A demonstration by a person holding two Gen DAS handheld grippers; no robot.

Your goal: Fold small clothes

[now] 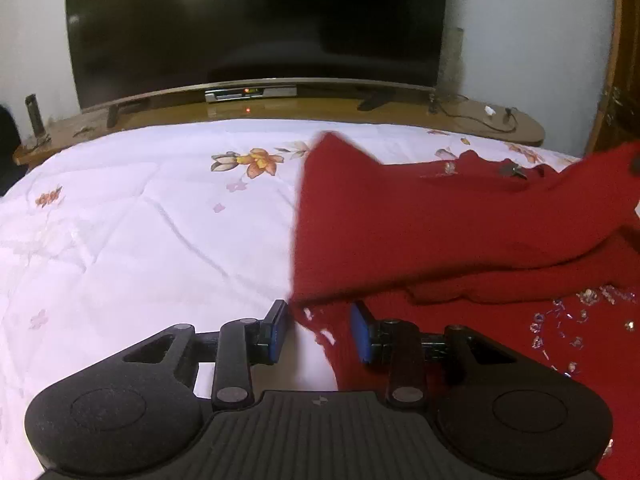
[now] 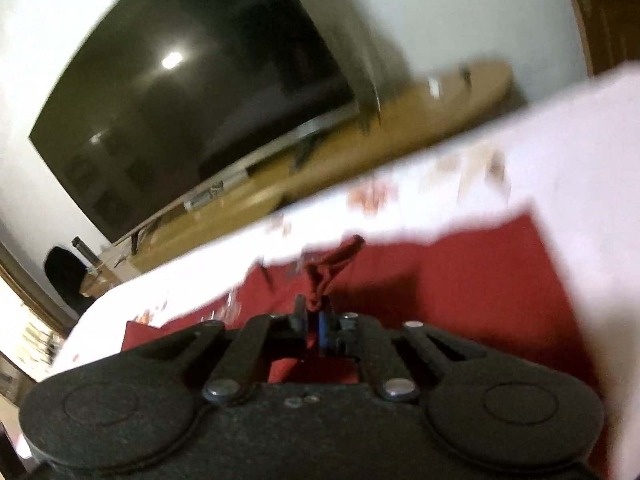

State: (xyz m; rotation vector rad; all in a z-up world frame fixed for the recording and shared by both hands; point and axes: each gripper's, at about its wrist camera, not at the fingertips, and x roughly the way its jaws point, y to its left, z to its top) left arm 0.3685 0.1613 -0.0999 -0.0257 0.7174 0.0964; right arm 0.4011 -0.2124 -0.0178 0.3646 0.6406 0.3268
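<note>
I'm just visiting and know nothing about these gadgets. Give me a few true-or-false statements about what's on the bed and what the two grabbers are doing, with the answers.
1. The garment being handled is red. True.
2. The bedsheet is plain blue. False: it is white with a flower print.
3. The right gripper is clamped on a bunched bit of the red cloth. True.
4. The left gripper is fully shut on nothing. False: its jaws stand apart, with an edge of the red cloth between them, and its pads do not clearly press the cloth.
5. A laptop stands beyond the bed. False: a large dark television stands there on a wooden shelf.
</note>
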